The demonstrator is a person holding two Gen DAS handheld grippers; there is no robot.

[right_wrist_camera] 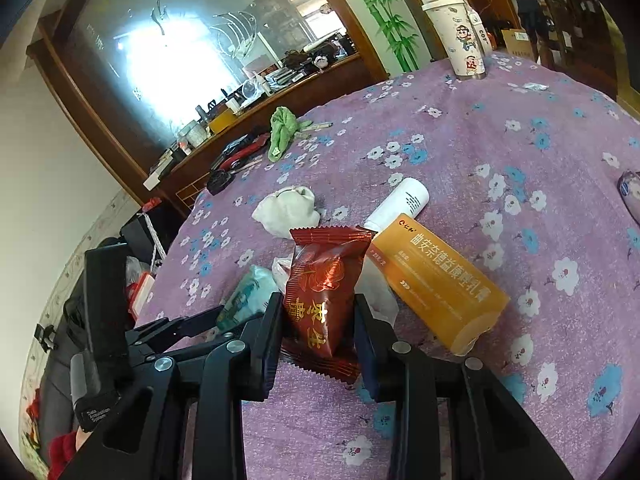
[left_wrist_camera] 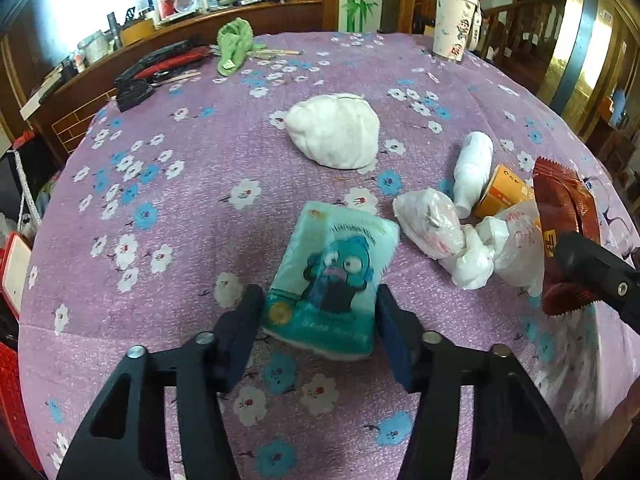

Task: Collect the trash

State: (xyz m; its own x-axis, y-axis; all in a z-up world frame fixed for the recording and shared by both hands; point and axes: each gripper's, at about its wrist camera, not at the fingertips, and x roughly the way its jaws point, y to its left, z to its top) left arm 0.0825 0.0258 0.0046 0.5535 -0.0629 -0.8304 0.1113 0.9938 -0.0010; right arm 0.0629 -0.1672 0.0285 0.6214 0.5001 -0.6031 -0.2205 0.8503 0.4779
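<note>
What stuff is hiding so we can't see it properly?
- Right wrist view: the tissue pack is mostly covered by the red snack packet and the tool fingers.
- Left wrist view: the orange box is partly behind that packet.
- Purple object: cut off by the right edge.

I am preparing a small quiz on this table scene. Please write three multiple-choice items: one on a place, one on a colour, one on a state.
1. Where does the white cartoon-print cup stand?
A. at the far edge of the table
B. beside the tissue pack
C. on the orange box

2. What colour is the snack wrapper in the right gripper?
A. green
B. dark red
C. white

3. What is the state of the left gripper?
A. wide open over bare cloth
B. shut on the white bottle
C. fingers against both sides of the teal tissue pack

Answers: 1 A, it stands alone far behind the trash; 2 B, the foil is dark red with gold characters; 3 C, both pads touch the pack's sides.
</note>
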